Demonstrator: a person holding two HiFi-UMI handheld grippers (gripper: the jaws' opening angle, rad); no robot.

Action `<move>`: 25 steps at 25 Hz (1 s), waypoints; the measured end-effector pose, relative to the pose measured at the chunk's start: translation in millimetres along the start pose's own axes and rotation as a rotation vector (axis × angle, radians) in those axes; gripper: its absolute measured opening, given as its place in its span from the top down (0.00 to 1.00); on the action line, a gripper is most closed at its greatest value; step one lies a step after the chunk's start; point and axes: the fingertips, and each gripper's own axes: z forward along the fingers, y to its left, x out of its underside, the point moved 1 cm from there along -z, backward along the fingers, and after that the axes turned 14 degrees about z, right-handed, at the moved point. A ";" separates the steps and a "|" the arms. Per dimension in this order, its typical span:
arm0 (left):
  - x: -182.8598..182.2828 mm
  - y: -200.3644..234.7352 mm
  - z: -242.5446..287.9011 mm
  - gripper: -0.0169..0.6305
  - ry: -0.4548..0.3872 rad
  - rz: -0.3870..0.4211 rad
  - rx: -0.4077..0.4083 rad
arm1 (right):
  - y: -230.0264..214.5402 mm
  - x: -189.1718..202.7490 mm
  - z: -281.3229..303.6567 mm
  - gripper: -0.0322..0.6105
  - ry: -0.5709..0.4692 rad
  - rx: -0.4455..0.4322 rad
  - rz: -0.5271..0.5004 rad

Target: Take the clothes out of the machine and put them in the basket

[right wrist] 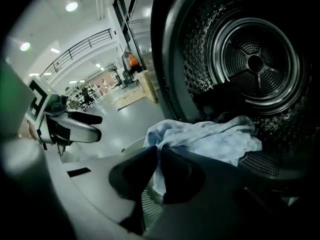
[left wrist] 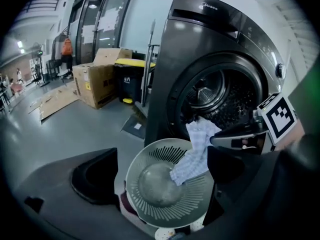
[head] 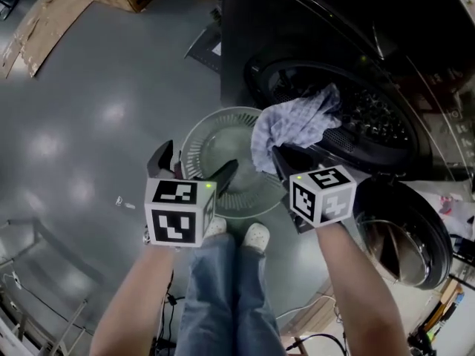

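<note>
A pale checked cloth hangs from my right gripper, whose jaws are shut on one fold of it. The cloth trails from the lip of the dark washing machine's drum down over the rim of the round grey slatted basket, which stands on the floor in front of the machine. My left gripper hovers over the basket with its jaws wide open and nothing between them. Deeper in the drum lies a dark garment.
The machine's round door hangs open at the right. The person's feet stand just behind the basket. Cardboard boxes and a yellow-lidded bin sit to the machine's left, with flattened cardboard on the grey floor.
</note>
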 end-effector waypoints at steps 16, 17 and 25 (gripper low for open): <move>17.5 31.5 -18.8 0.10 -0.007 -0.090 -0.045 | 107.3 72.0 14.4 0.91 0.152 -0.329 0.137; 17.9 31.2 -18.4 0.10 -0.006 -0.090 -0.045 | 104.1 73.0 15.9 0.91 0.148 -0.307 0.134; 20.1 23.9 -12.3 0.10 0.009 -0.082 -0.046 | 54.3 75.3 27.9 0.41 0.104 -0.111 0.159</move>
